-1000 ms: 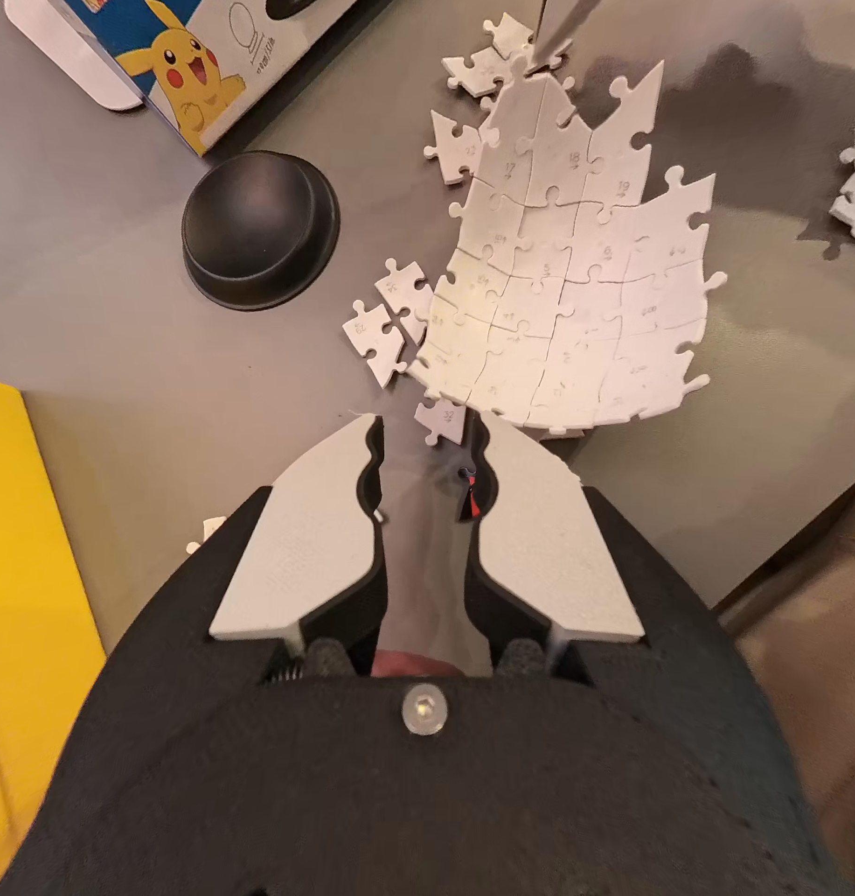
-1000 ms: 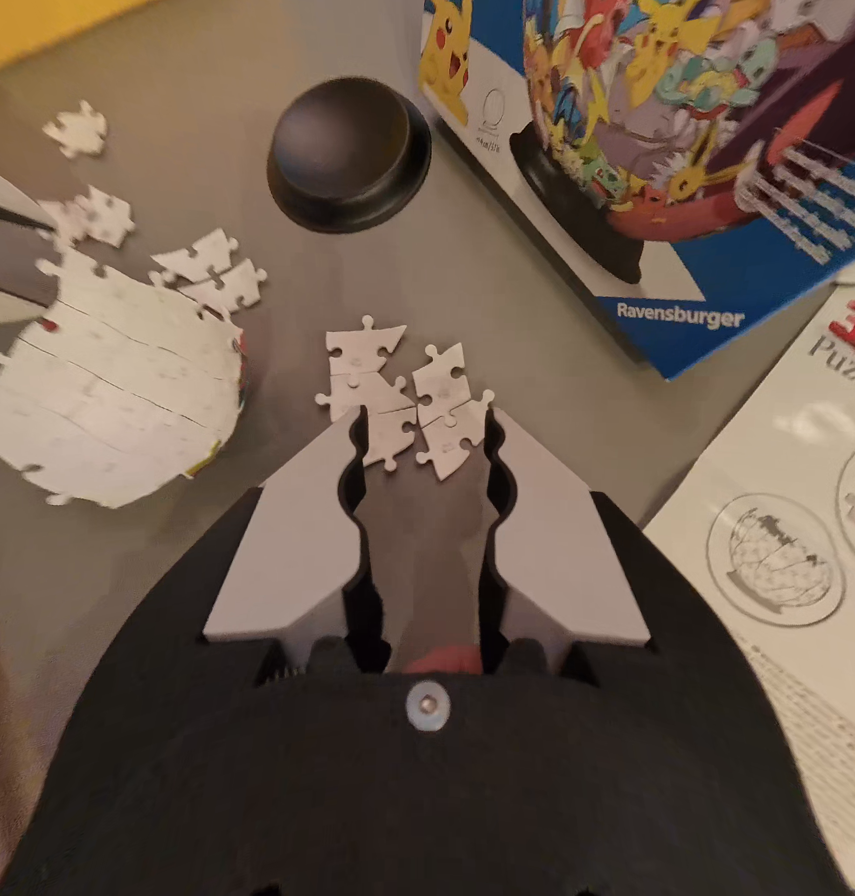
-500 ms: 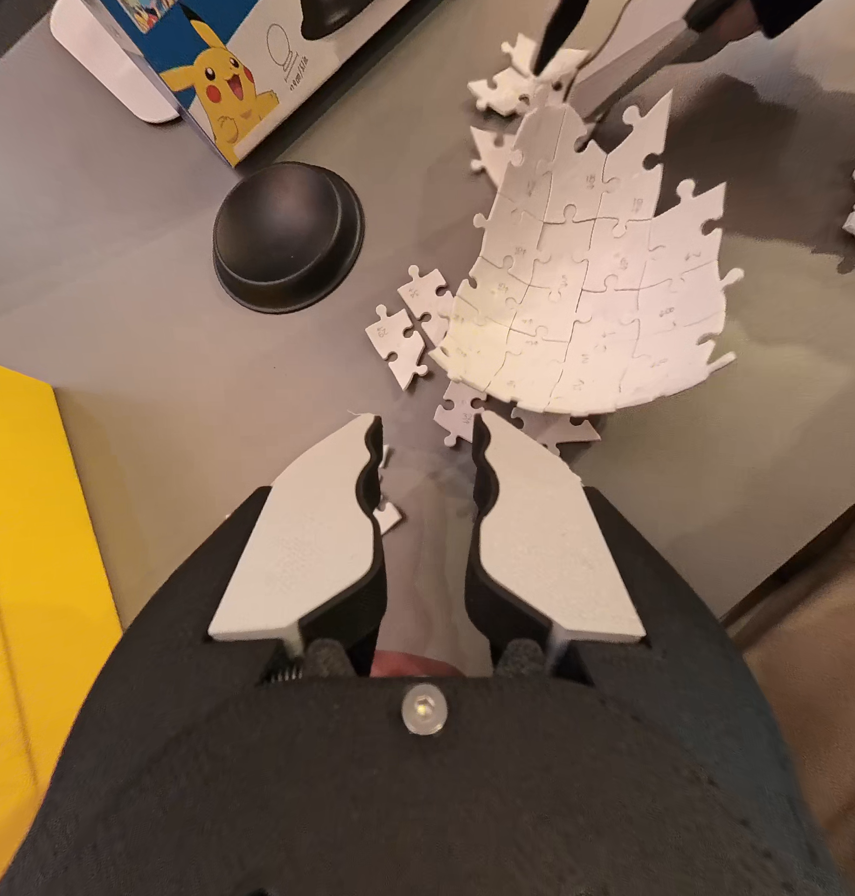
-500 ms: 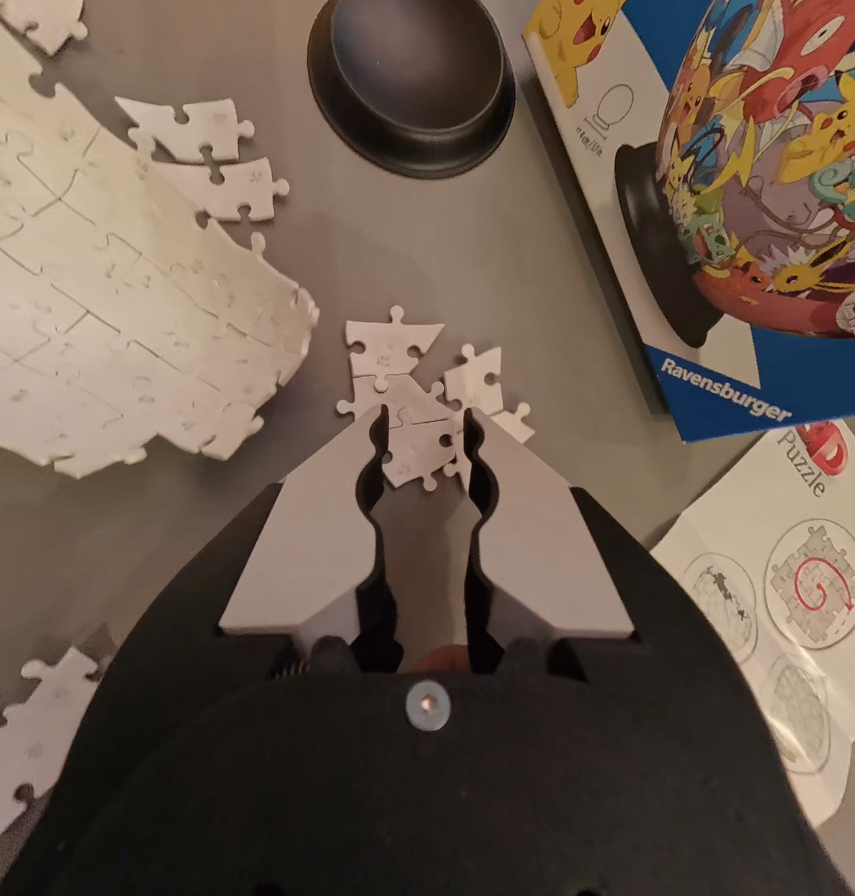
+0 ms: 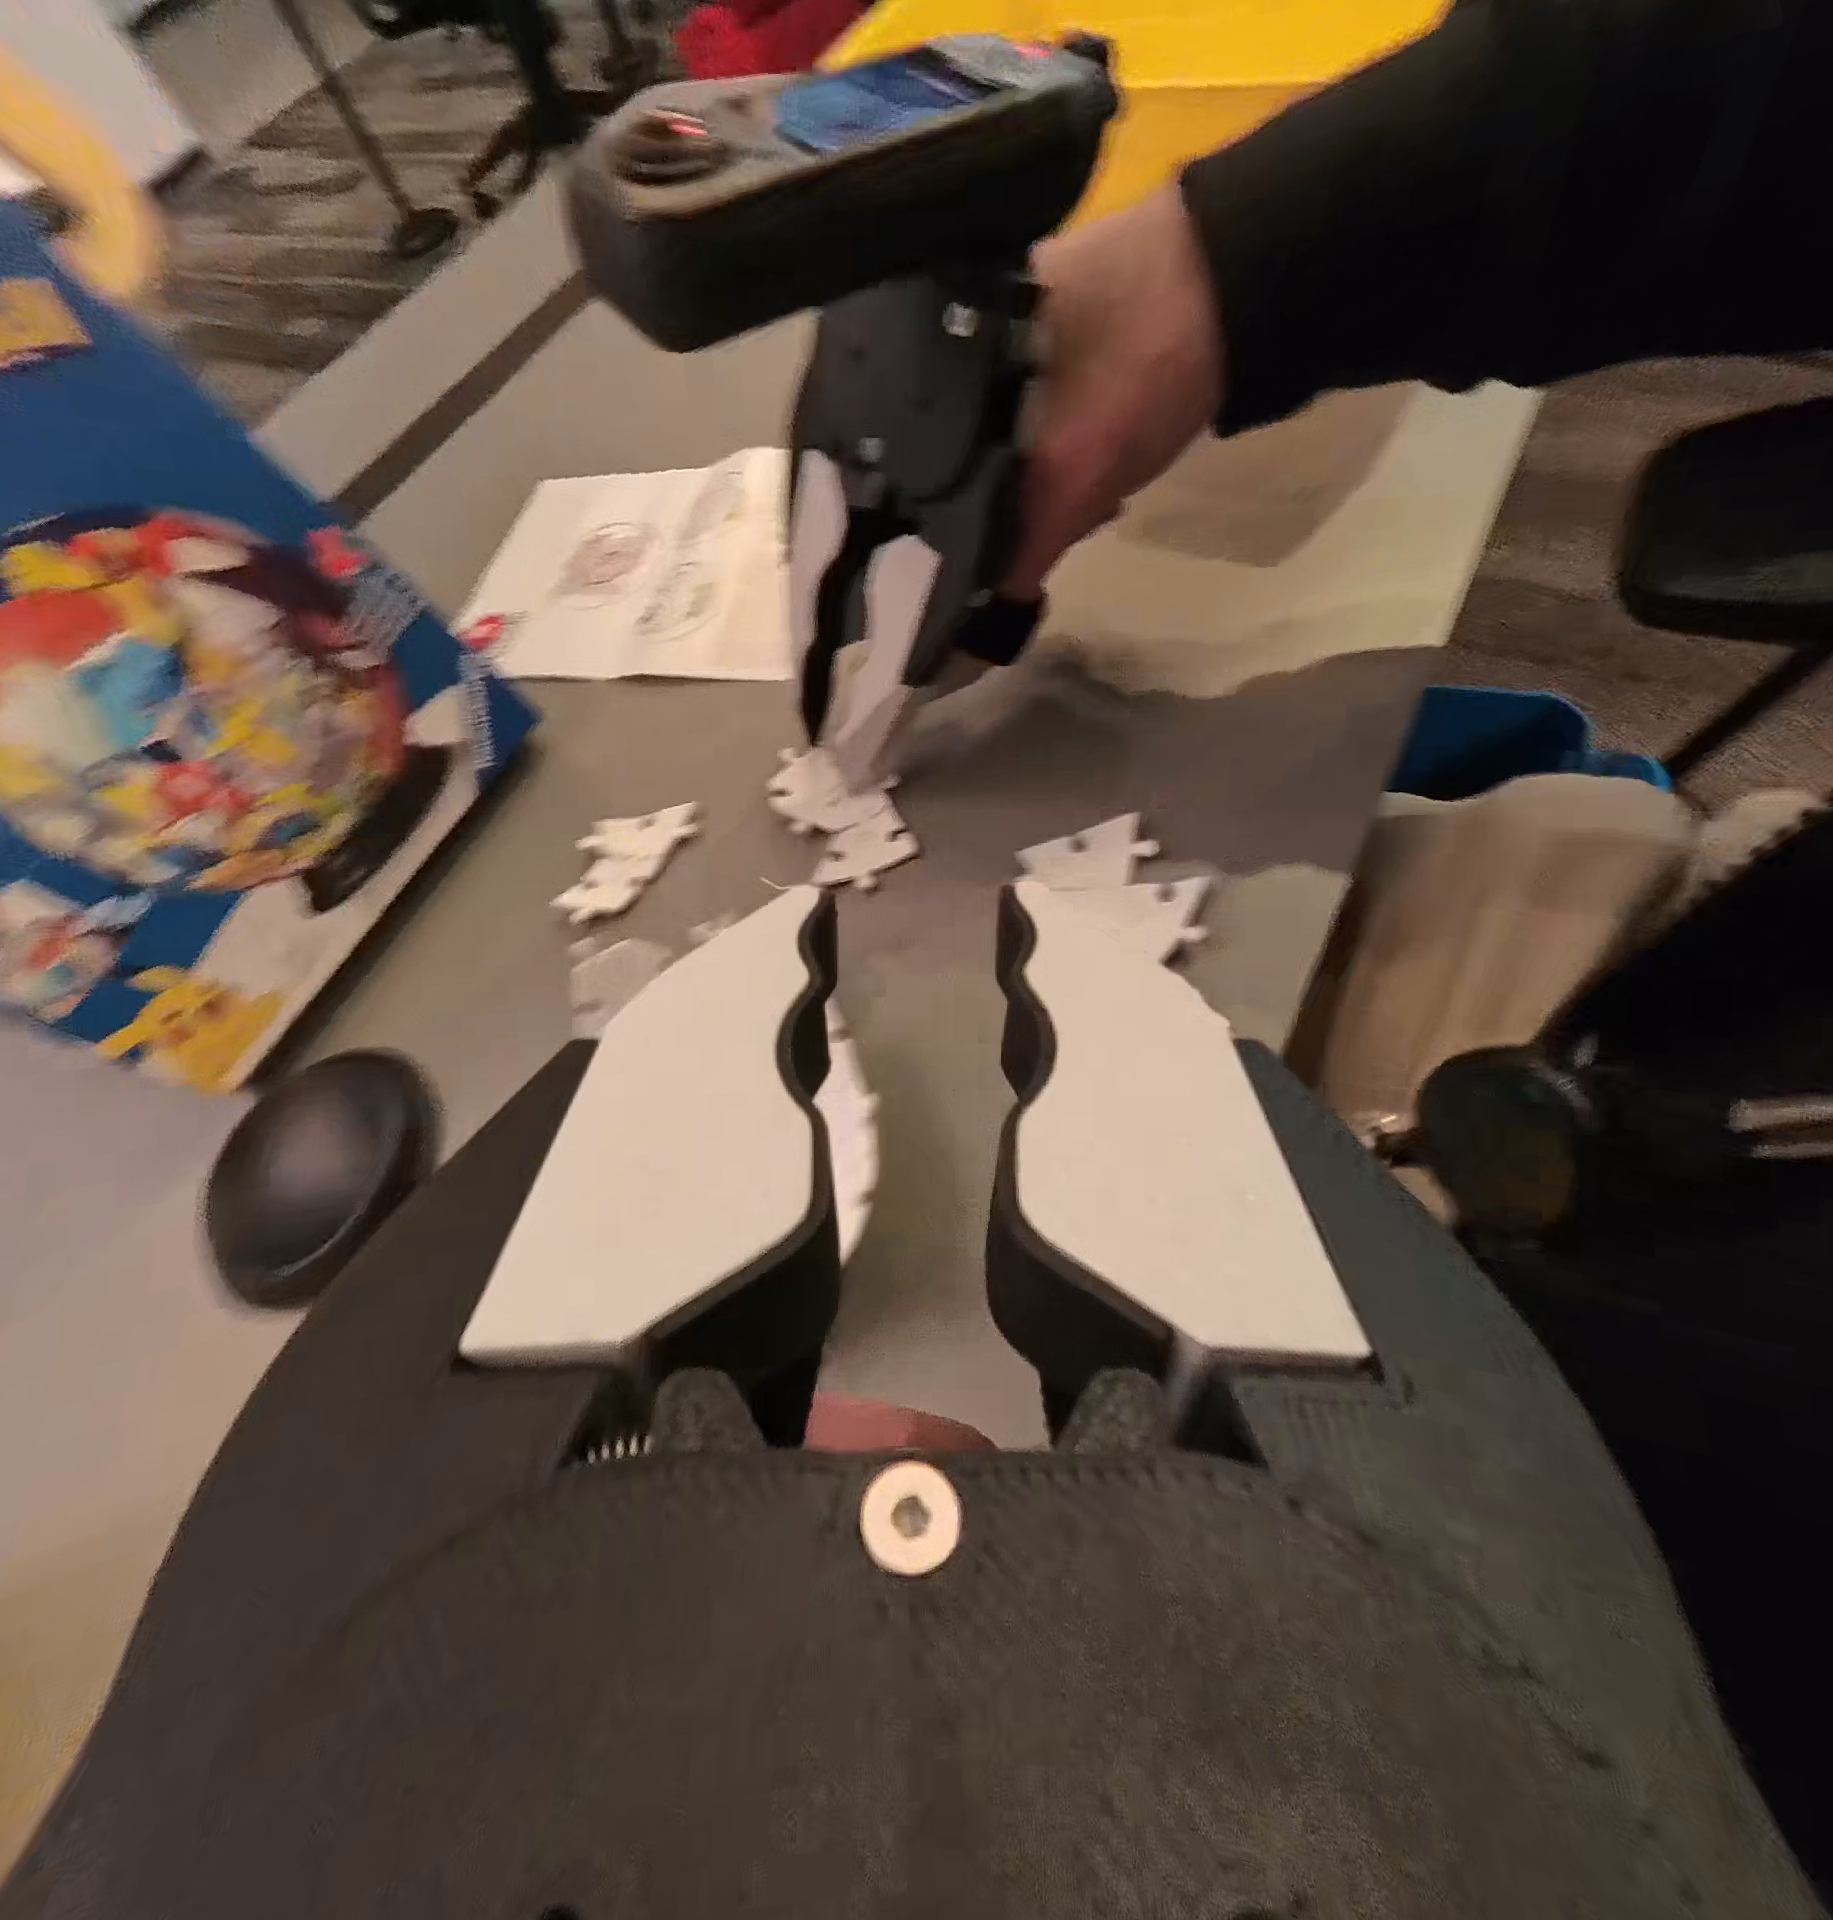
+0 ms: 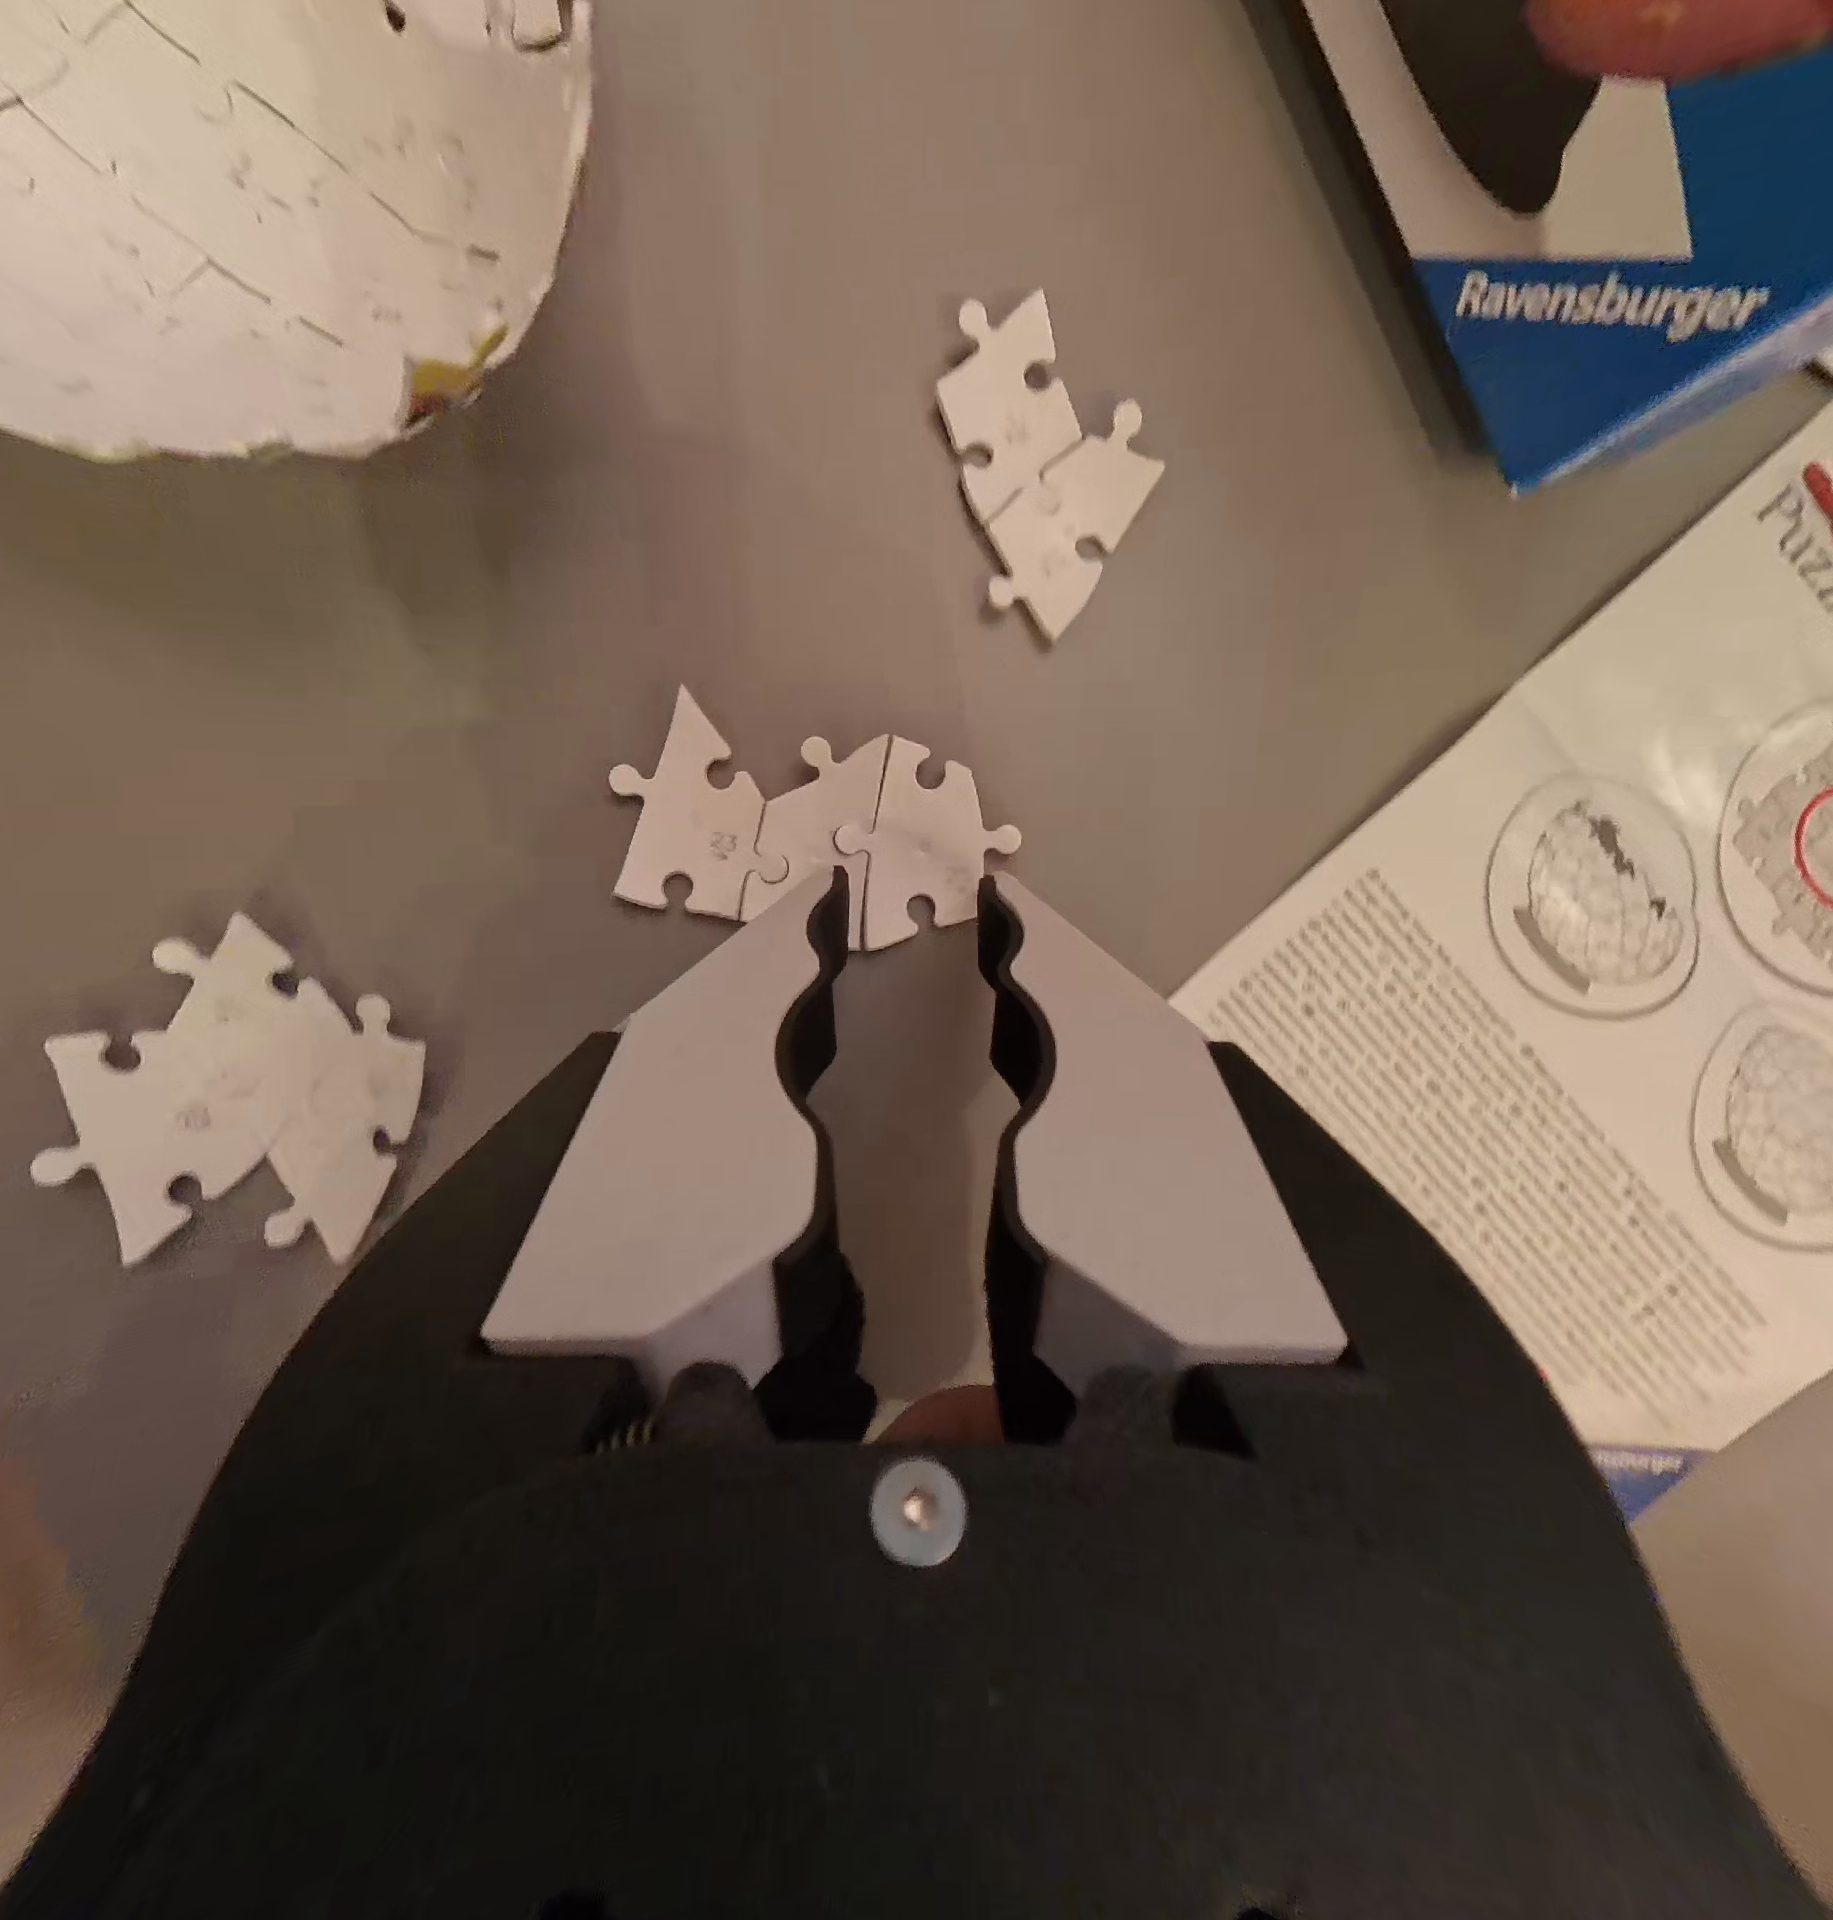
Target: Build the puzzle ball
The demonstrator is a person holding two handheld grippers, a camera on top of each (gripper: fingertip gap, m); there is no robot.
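In the right wrist view the right gripper (image 6: 910, 883) hangs with its jaws narrowly parted and holding nothing, tips over a joined cluster (image 6: 803, 831) of white pieces on the grey table (image 6: 683, 520). More pieces (image 6: 231, 1091) lie at 9 o'clock and a pair (image 6: 1047, 468) at 1 o'clock. The leaflet (image 6: 1514, 987) lies at 3 o'clock, the box (image 6: 1618, 312) farther at 1 o'clock. The half-built ball shell (image 6: 247, 208) sits at 11 o'clock. In the blurred left wrist view the left gripper (image 5: 917, 914) is likewise parted and empty; the black stand (image 5: 314, 1174) lies at 9 o'clock.
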